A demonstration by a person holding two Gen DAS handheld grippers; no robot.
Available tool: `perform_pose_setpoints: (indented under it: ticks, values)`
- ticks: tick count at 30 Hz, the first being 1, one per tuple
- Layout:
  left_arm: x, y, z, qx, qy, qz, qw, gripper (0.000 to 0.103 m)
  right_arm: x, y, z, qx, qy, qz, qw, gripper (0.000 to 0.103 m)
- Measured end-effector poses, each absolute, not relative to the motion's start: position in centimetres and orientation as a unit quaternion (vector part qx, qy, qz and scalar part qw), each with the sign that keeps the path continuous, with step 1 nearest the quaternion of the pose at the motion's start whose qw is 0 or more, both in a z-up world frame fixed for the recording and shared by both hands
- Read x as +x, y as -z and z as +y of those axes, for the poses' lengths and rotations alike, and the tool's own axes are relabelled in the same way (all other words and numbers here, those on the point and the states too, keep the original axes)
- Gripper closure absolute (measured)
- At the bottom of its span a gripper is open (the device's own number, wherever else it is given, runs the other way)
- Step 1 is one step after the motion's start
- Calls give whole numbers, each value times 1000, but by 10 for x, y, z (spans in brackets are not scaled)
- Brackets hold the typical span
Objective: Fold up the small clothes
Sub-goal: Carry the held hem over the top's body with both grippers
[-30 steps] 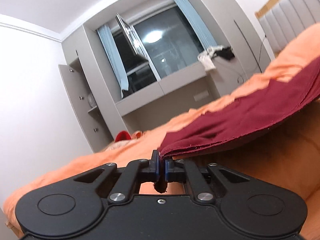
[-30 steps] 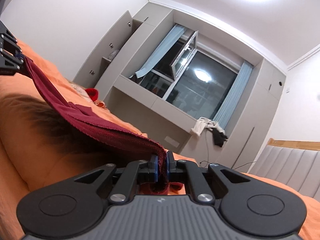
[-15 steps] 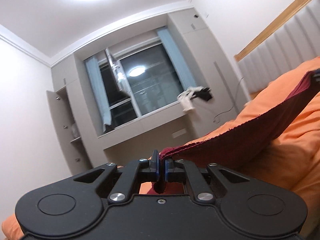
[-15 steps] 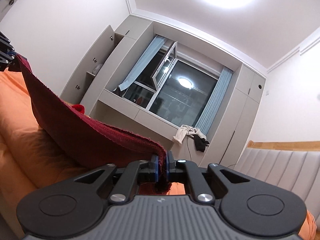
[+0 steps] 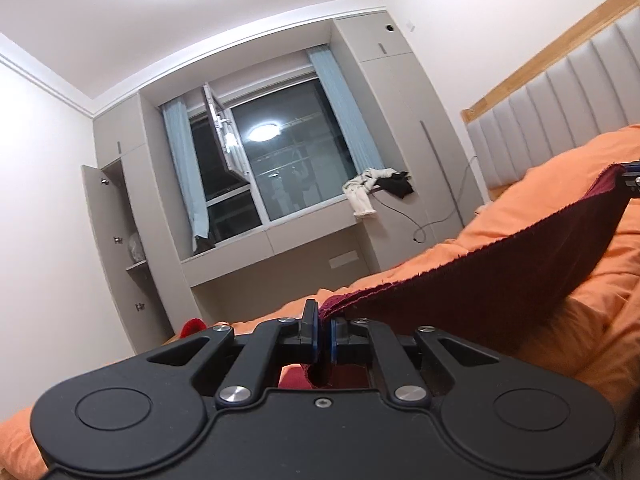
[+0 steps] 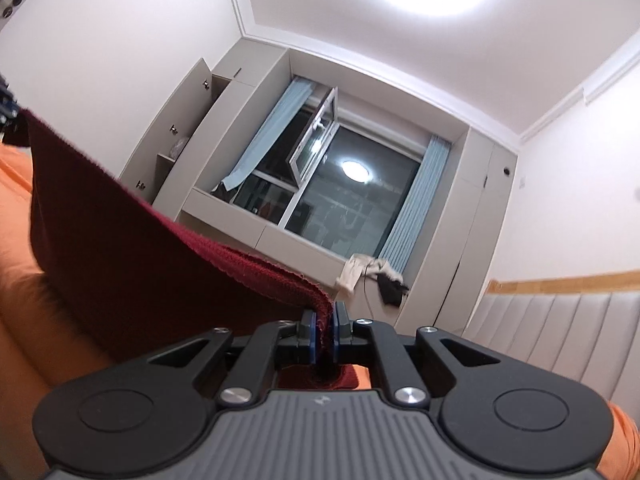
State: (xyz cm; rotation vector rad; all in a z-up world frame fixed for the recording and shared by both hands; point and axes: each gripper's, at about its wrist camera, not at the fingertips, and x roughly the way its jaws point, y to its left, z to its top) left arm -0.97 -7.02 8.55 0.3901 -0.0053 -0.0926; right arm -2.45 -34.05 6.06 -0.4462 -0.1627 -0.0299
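A dark red cloth hangs stretched in the air between my two grippers, above an orange bed cover. My left gripper is shut on one corner of the cloth. My right gripper is shut on the other corner; the cloth runs from it up to the left. The right gripper's tip shows at the far right edge of the left wrist view, and the left gripper's tip at the far left edge of the right wrist view. Both cameras tilt up toward the ceiling.
A grey padded headboard with a wooden rim stands at the right. A window with blue curtains and grey cabinets lie ahead. Clothes lie on the window ledge. A small red item lies on the bed.
Both grippers have lifted the cloth off the bed and tilted upward. The cloth now hangs taut in the air, where before it lay draped over the cover.
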Motion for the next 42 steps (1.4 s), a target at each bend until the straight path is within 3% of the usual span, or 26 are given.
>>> perform_pose_setpoints:
  ticks: [13,28,36,42]
  values:
    - [141,-113,-90,215,-5,-24,976,97,152,-96,-340,-225,2,-79,971,95]
    - [333,-63,-70,188,-21,119,975,96,305,-45,-323,-252,-36,56,965,95]
    - [379,-27,-51,150,-39,192,969,93,338,-6,-308,-288,-53,90,952,94]
    - [388,-5,-48,165,-45,213,962,89,350,5,-306,-285,-52,108,951,85]
